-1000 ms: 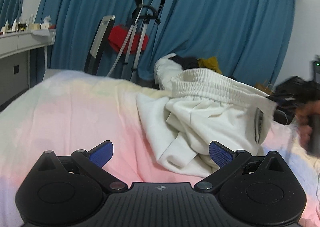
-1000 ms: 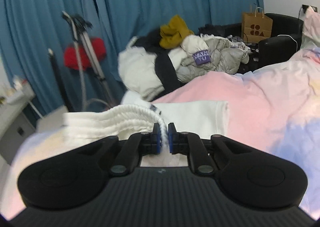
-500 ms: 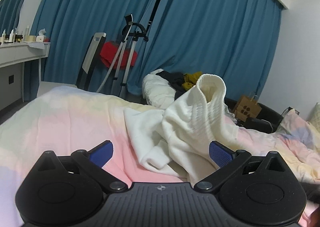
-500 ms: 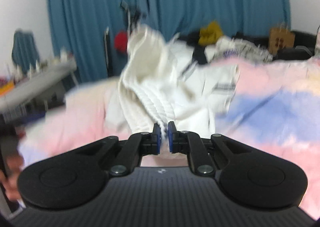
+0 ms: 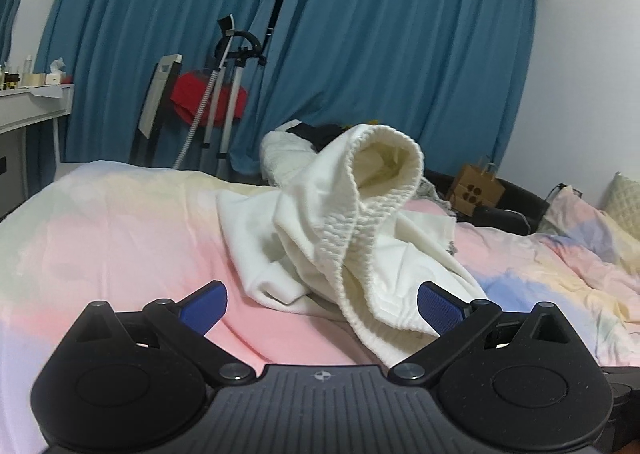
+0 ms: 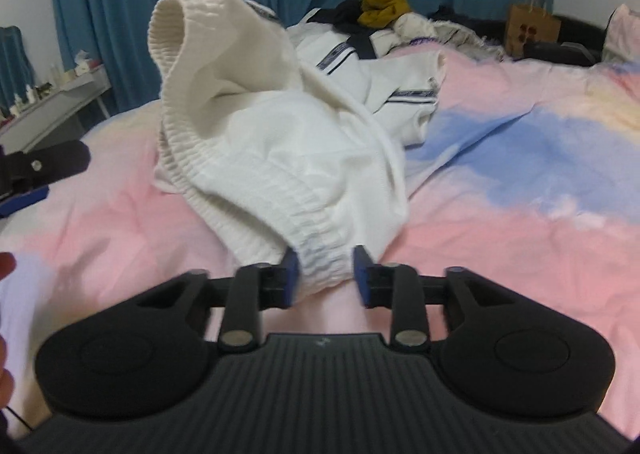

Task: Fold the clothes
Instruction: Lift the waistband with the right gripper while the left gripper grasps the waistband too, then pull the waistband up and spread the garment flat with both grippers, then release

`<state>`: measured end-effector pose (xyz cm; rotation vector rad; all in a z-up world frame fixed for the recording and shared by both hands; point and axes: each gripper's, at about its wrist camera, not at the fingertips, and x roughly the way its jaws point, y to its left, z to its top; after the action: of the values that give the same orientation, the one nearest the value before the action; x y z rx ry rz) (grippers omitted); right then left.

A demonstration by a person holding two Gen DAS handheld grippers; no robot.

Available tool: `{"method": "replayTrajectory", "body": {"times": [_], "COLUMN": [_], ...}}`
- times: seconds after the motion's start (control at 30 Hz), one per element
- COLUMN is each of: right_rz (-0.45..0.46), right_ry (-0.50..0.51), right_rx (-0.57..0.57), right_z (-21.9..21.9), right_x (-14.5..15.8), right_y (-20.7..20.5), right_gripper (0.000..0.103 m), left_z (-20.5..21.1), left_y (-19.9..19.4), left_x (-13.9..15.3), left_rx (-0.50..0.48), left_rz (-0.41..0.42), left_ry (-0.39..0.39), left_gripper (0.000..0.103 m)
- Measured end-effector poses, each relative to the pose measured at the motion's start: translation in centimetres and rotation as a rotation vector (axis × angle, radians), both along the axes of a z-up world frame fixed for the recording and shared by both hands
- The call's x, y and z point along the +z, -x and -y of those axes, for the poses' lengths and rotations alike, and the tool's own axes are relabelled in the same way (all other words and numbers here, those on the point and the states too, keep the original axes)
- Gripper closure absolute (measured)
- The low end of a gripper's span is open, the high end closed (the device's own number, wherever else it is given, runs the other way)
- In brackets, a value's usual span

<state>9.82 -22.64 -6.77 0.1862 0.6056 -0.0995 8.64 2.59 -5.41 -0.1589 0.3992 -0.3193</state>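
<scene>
White shorts with a ribbed elastic waistband (image 5: 360, 213) lie crumpled on the pastel bedspread (image 5: 120, 246), with the waistband standing up in a loop. My left gripper (image 5: 322, 308) is open and empty just in front of them. In the right wrist view the same shorts (image 6: 280, 141) show dark side stripes. My right gripper (image 6: 325, 274) is open, its jaws partly apart, with the waistband lying loose between the fingertips. The left gripper's finger (image 6: 44, 165) shows at the left edge.
A pile of other clothes (image 6: 380, 17) lies at the far edge of the bed. Blue curtains (image 5: 400, 53), a stand with a red garment (image 5: 208, 101) and a white dresser (image 5: 28, 109) are behind. A paper bag (image 6: 532, 27) and pillows (image 5: 592, 213) sit far right.
My right gripper opened and released the waistband after pulling the shorts toward the near side. The shorts settled on the bed. My left gripper stayed open and turned slightly right.
</scene>
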Motion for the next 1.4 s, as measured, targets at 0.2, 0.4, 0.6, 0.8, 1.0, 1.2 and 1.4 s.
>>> {"method": "replayTrajectory", "body": {"times": [0.2,0.4,0.6,0.8,1.0,1.2,1.4], "right_rz": [0.01,0.031,0.056,0.049,0.096,0.081,0.232], "right_ry": [-0.065,-0.152,-0.164,-0.112,-0.082,-0.109,-0.15], "right_rx": [-0.069,-0.136,-0.136,-0.162,-0.144,-0.075,0.142], "right_z": [2.2,4.0,4.1,4.1,3.3,2.6,-0.6], "right_x": [-0.3,-0.9,-1.2,-2.3,-3.2,-3.4,1.7], "right_y": [-0.1,-0.3,-0.2,-0.4,-0.8,-1.0,2.1], "right_gripper": [0.055,0.056,0.069,0.069,0.068,0.083,0.087], "left_z": [1.0,4.6,10.2,13.6,10.5,3.6,-5.1], "left_y": [-0.6,-2.8,-7.2,-12.2,-15.0,-14.1,-13.1], "left_x": [1.0,2.6,3.5,4.1,6.2,10.7,15.0], "left_rx": [-0.034,-0.171,-0.21,-0.111,0.012,0.127,0.191], "left_rz": [0.041,0.052,0.034,-0.019,-0.08,-0.02,-0.007], "left_ry": [0.023,0.055,0.073,0.034,0.158,0.236,0.281], "left_gripper": [0.002,0.012,0.015,0.025,0.08,0.087,0.088]}}
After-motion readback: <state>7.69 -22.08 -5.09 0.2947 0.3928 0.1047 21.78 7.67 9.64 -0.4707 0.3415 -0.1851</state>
